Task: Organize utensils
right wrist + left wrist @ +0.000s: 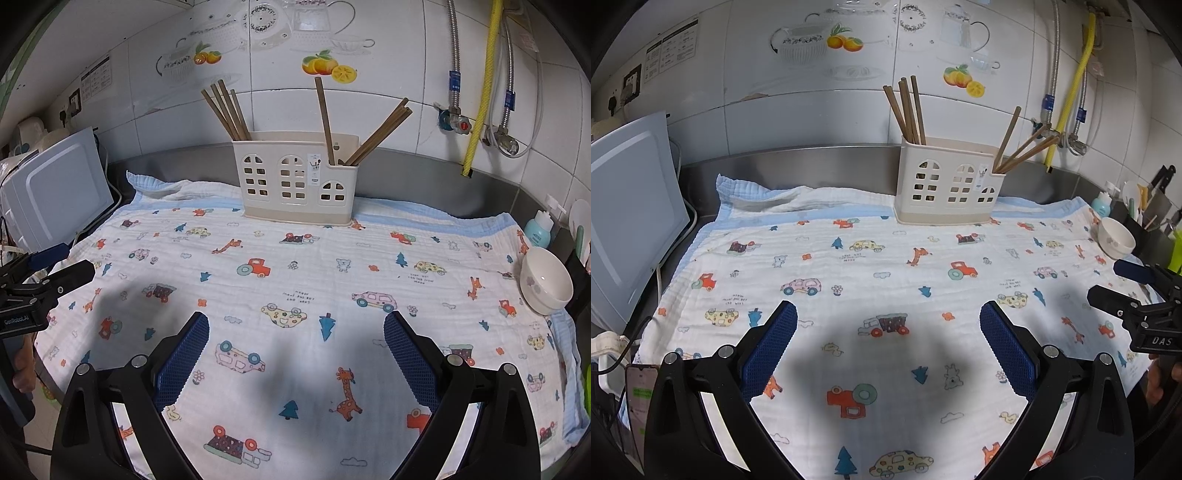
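Observation:
A cream utensil holder (947, 184) (297, 177) with window cut-outs stands at the back of the patterned cloth (886, 277) (295, 295). Several brown chopsticks (907, 109) (227, 109) stand in its left compartment, and several more (1021, 147) (373, 134) lean in its lower right compartment. My left gripper (888, 317) hovers open over the near cloth, holding nothing. My right gripper (295, 326) is open too and holds nothing. Each gripper shows at the edge of the other's view, the right gripper (1104, 282) and the left gripper (79, 260).
A white bowl (1115, 238) (546, 280) lies tilted at the cloth's right edge. A blue bottle (539, 229) and a knife rack (1160, 195) stand further right. A white appliance (631, 218) (59, 184) stands at the left, a phone (641, 402) at the near left. Pipes (480, 85) run down the tiled wall.

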The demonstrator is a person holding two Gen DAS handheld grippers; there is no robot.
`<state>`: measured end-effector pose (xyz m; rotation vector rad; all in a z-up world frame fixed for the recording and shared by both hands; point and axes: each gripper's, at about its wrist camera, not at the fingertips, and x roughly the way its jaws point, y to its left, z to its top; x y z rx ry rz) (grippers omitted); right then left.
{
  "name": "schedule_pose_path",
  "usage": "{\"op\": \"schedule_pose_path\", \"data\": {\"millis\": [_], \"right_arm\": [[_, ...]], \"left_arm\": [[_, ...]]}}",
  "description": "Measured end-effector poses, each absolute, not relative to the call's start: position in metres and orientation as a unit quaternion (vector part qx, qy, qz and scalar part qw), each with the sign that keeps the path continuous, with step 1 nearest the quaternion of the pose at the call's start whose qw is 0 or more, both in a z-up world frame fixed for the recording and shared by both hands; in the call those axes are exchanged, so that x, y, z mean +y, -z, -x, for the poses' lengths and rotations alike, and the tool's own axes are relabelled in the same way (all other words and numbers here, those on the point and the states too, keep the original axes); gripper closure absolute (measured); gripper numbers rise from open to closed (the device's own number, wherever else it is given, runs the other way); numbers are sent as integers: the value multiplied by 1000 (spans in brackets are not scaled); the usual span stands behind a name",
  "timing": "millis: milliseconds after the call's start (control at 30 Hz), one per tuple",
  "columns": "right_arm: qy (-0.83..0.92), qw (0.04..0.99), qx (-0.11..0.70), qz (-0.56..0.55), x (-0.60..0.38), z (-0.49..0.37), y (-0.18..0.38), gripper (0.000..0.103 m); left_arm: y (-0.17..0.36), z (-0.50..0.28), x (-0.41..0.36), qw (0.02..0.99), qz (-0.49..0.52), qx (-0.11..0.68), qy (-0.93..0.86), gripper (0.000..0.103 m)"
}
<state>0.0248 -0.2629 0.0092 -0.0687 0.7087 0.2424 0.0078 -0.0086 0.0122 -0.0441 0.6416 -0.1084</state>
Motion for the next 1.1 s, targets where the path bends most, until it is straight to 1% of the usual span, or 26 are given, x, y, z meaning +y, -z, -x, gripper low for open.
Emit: {"op": "schedule_pose_path", "data": {"millis": [1100], "right_arm": [[-119, 929, 348, 32, -264, -24, -5, 11]], "left_arm": [[-5, -9, -13, 944, 21, 323, 59, 5]]}}
